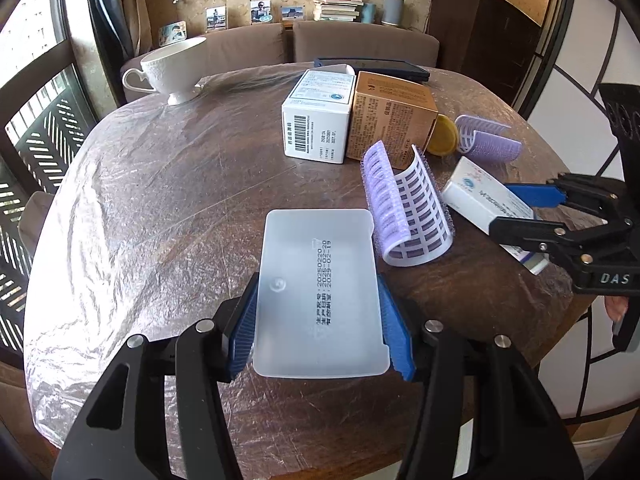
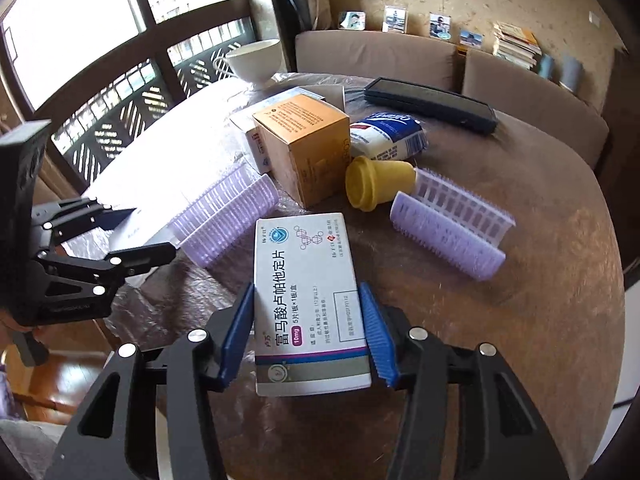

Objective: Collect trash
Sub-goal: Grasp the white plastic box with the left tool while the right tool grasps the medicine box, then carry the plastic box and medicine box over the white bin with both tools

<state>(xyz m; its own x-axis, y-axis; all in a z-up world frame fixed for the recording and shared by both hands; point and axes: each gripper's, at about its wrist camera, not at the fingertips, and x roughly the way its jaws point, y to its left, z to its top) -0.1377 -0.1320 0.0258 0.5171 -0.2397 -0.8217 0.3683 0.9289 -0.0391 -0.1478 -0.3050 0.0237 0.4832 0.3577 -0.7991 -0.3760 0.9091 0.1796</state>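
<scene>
we hold the left gripper (image 1: 320, 320) with its blue pads (image 1: 394, 332) pressed against both long sides of a translucent white plastic tray (image 1: 320, 296), which sits upside down between the fingers with a printed date code showing on its base. the tray hangs just above the near part of the round table (image 1: 160, 200), whose top is covered with a crinkled clear plastic sheet (image 1: 100, 220).

we hold the right gripper (image 2: 308, 336) closed around a flat white medicine box (image 2: 308, 292) with blue chinese lettering; the pads touch its two long edges and the box points forward over the table. from the left wrist view the same box (image 1: 480, 196) shows at the right, clamped in the other gripper's black jaws.

just beyond the tray lies a curled lilac hair roller (image 1: 404, 208), open like a trough, and a second lilac roller (image 1: 488, 140) lies farther right beside a yellow plastic cap (image 1: 442, 136). in the middle of the table stand a white carton (image 1: 316, 120) with a barcode and a tan carton (image 1: 390, 120), touching side by side. behind them lies a dark flat case (image 1: 376, 67). a soft white and blue packet (image 2: 388, 136) lies between the tan carton and the case in the right wrist view. a white teacup (image 1: 172, 70) stands at the far left edge, well apart from the rest.
</scene>
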